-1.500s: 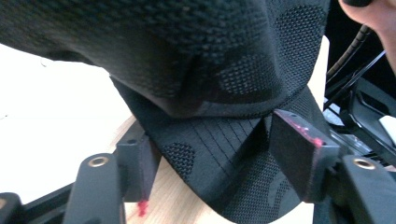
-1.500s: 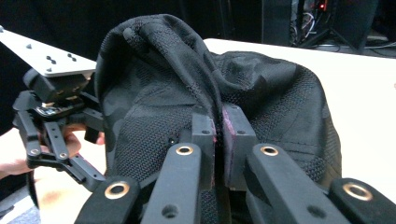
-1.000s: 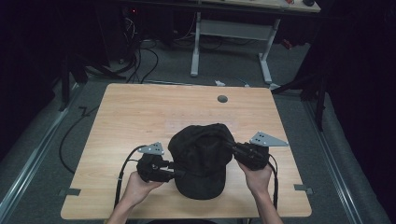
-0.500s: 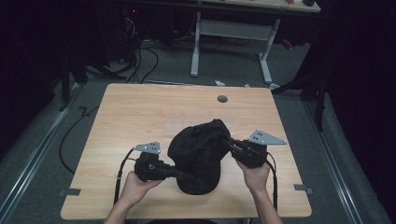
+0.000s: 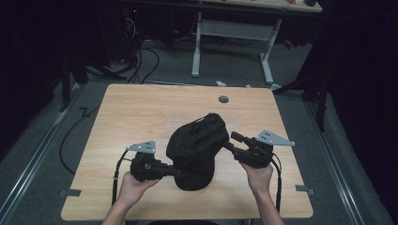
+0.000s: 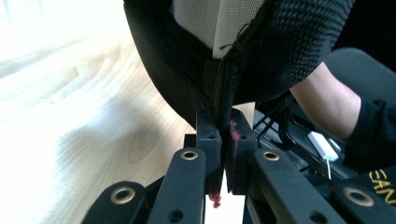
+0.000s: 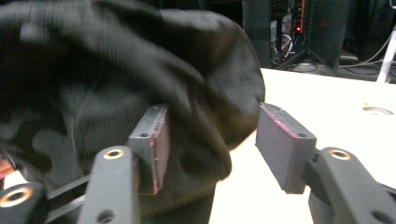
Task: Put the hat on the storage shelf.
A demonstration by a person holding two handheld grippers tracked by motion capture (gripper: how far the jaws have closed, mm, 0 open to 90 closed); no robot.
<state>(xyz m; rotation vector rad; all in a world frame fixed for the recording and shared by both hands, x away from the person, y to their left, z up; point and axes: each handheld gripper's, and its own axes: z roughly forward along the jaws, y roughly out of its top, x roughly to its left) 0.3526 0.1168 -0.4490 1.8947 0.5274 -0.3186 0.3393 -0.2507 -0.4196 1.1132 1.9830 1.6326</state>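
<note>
Two grippers meet a black cap point(image 5: 197, 143) on the table point(image 5: 141, 108): left gripper point(image 6: 223, 140) clamps its seam, right gripper point(image 7: 210, 140) spread apart beside it.

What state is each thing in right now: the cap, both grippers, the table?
Black cap: tilted up off the table, its edge pinched at the near side, inner lining showing in the left gripper view.
Left gripper: shut on the cap's edge.
Right gripper: open, jaws wide apart, cap fabric bulging between them.
Table: wooden top, carrying the cap.
</note>
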